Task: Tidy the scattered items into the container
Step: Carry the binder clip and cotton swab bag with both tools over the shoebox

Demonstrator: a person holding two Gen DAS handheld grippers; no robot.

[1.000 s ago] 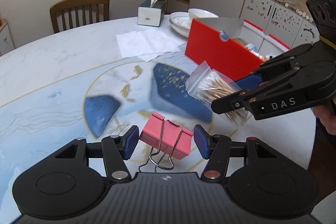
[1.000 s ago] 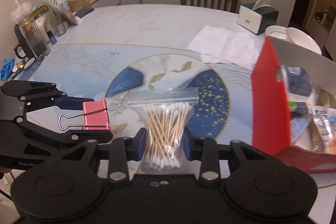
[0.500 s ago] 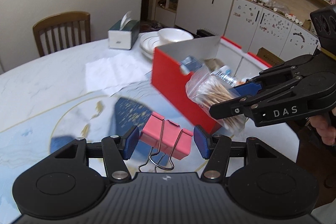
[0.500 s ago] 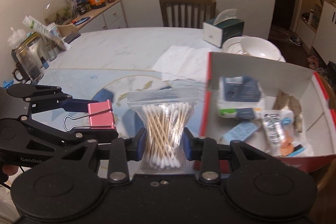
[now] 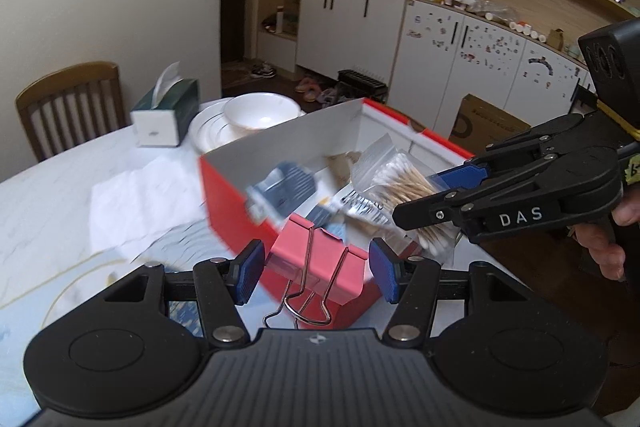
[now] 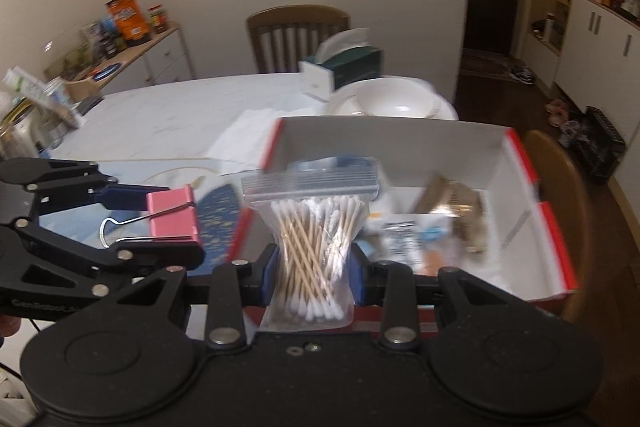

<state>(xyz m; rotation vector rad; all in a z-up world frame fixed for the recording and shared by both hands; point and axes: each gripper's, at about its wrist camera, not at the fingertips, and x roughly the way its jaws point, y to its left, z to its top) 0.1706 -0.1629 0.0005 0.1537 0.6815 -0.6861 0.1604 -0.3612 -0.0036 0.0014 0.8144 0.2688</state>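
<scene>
My left gripper (image 5: 317,273) is shut on a pink binder clip (image 5: 298,251) with its wire handles toward the camera, hanging over the near red wall of the box (image 5: 224,199). My right gripper (image 6: 314,267) is shut on a clear zip bag of cotton swabs (image 6: 312,227), held above the near edge of the open red box (image 6: 552,227). In the left wrist view the right gripper (image 5: 430,195) and its bag (image 5: 396,179) are above the box's inside. In the right wrist view the left gripper (image 6: 168,223) with the clip (image 6: 172,215) is to the left.
Several packets and small items lie inside the box. Behind it stand stacked white bowls and plates (image 5: 248,119), a green tissue box (image 5: 168,111) and paper sheets (image 5: 140,199) on the marble table. A wooden chair (image 6: 296,39) is at the far side. A person's hand (image 5: 608,247) holds the right gripper.
Both grippers have swept sideways and slightly up across the table with their items still gripped. The red box, earlier off to the right, now lies right in front of and below them.
</scene>
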